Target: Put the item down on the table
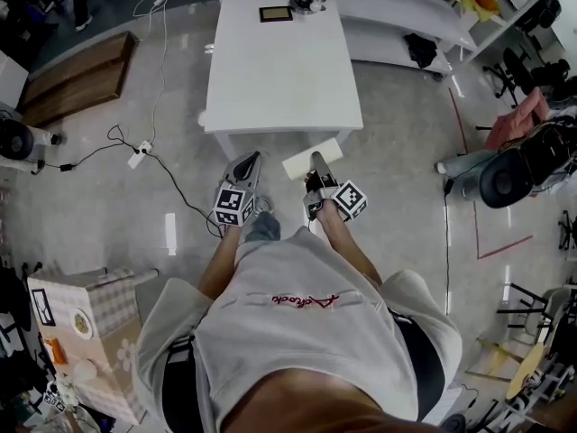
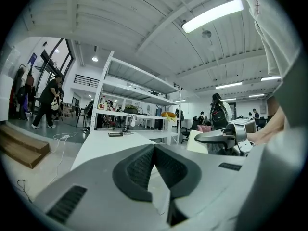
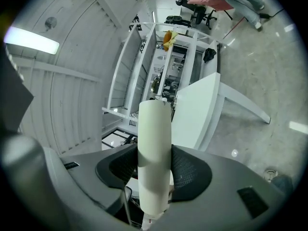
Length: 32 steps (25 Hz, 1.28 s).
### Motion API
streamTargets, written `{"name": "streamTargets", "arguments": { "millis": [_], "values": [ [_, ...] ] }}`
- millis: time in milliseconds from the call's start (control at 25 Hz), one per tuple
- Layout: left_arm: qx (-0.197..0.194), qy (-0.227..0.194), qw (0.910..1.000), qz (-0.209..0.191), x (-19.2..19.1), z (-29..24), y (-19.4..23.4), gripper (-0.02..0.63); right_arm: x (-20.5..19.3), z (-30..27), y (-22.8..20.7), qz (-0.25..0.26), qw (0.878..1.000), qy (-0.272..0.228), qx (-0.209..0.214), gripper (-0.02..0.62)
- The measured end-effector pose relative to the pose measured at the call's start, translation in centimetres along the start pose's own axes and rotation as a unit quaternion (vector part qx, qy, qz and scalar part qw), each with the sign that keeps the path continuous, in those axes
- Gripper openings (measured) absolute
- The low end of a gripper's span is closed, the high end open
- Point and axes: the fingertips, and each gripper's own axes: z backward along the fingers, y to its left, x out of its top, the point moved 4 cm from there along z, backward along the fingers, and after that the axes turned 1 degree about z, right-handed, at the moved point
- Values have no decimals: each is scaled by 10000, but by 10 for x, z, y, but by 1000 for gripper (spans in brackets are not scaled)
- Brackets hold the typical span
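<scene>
at 12 o'clock from the person, white table (image 1: 279, 70); right gripper (image 1: 318, 171) clamps cream block (image 1: 300, 163) at 1 o'clock; left gripper (image 1: 247, 164), 11 o'clock, jaws together, empty.

A low brown wooden platform (image 1: 79, 78) lies on the glossy grey floor (image 1: 99, 215) at the upper left of the head view. Just below it, a white power strip (image 1: 139, 154) trails a black cable (image 1: 185, 201). A beige checked cardboard box (image 1: 95, 318) stands at the lower left. Red tape lines (image 1: 491, 246) mark the floor at right, below a pink cloth (image 1: 523, 115). Tall white metal shelving (image 2: 137, 81) fills the background.
</scene>
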Motion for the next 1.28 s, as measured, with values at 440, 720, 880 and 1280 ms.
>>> {"name": "streamTargets", "arguments": {
  "millis": [440, 720, 880, 1280],
  "values": [
    [-70, 108, 9999, 108, 13, -57, 67, 18, 12, -84, -2, -44, 9999, -64, -115, 192],
    [-259, 81, 9996, 26, 30, -101, 100, 19, 31, -133, -1, -68, 9995, -277, -137, 192],
    [-363, 91, 9993, -12, 34, -119, 117, 18, 35, -155, -5, 28, 9991, -378, -198, 192],
    [-549, 228, 9982, -7, 33, -148, 141, 18, 40, -177, -12, -113, 9979, -574, -267, 192]
  ]
}}
